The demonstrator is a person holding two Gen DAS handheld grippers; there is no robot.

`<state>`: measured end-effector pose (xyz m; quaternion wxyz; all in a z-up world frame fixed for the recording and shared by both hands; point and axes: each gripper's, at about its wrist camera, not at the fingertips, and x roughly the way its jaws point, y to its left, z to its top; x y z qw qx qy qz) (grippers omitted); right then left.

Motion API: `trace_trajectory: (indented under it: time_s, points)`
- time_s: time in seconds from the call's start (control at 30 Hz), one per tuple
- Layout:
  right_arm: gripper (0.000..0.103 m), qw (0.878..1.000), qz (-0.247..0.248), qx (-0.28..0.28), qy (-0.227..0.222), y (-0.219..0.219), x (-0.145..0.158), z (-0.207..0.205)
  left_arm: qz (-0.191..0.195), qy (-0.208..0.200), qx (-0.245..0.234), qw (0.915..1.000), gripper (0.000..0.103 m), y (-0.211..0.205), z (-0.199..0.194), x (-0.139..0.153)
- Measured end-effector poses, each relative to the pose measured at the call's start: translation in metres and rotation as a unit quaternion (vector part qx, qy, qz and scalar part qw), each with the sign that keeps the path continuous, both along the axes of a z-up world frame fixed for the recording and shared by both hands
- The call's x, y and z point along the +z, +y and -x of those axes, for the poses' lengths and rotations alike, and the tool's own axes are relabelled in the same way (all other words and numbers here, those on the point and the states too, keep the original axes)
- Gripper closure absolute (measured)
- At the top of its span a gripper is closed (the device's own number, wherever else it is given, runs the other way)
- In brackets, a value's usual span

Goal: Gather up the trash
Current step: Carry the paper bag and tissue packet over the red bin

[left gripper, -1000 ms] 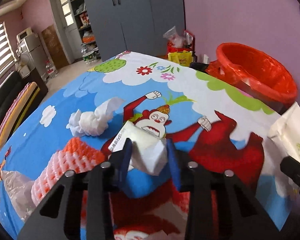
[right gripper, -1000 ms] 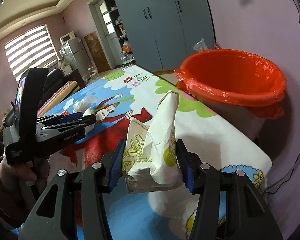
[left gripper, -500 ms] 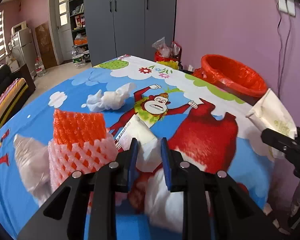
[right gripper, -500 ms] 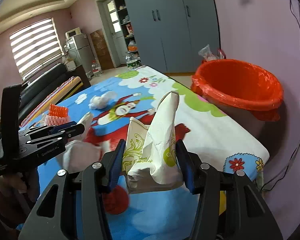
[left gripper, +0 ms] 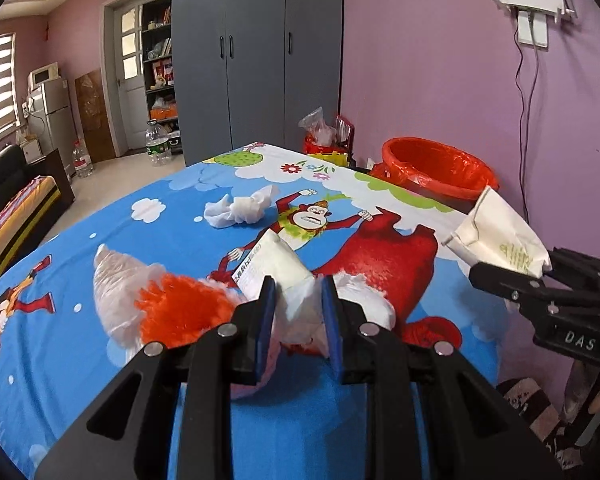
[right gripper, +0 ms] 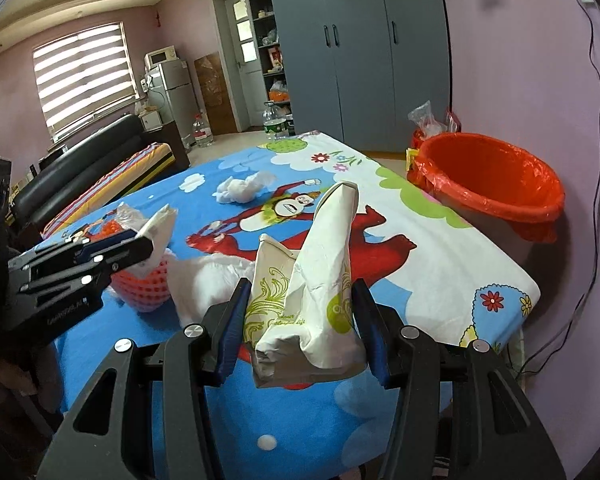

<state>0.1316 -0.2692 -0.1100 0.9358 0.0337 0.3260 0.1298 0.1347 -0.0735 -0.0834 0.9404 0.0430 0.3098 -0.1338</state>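
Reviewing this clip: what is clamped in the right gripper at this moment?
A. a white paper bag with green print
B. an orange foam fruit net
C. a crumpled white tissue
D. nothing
A: in the right wrist view the right gripper has its pads pressed on both sides of the white paper bag with green print, which stands up between them, lifted off the table.

Both tools same build: left tool (left gripper: 298, 312) and right tool (right gripper: 300, 326) have matte black angular finger arms, blue pads (left gripper: 266, 320) on the inner faces, round silver screws (right gripper: 194, 331) at the pivots. White "DAS" lettering on the right tool's side body.
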Motion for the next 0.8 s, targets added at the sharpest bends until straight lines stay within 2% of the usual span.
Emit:
trace_trajectory:
  time_s: [0.4, 0.8]
  points:
    - [0.054, 0.999, -0.002, 0.001, -0.034, 0.012, 0.018, 0.019, -0.008, -0.033, -0.011, 0.9994, 0.080, -0.004, 0.037, 0.013]
    - [0.054, 0.998, -0.022, -0.020, -0.051, -0.008, 0.027, 0.025, -0.022, -0.051, -0.028, 0.9980, 0.080, -0.022, 0.048, 0.022]
